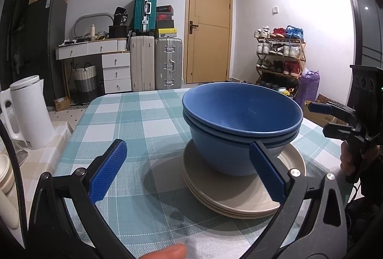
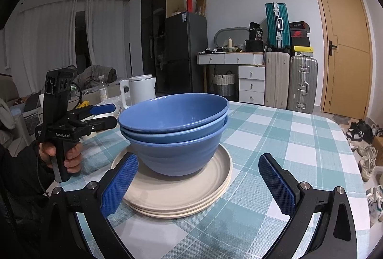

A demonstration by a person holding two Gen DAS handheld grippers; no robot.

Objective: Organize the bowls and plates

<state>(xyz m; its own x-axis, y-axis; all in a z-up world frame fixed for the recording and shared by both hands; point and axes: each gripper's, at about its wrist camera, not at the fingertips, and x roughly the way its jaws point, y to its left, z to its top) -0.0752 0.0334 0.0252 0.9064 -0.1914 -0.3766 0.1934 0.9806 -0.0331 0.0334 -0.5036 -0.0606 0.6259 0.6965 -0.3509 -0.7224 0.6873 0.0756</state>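
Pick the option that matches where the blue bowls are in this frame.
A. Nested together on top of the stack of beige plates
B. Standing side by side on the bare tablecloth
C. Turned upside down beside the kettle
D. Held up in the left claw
A: the blue bowls sit nested, mouths up, on the stack of beige plates, and both the left claw and the right claw are open and hold nothing.

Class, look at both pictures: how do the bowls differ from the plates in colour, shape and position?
The bowls are blue; the plates are cream. The bowls are deep with steep walls; the plates are flat and wider. The bowls sit on top; the plates lie beneath, on the tablecloth. Both are nested stacks, upright, with neither gripper touching them.
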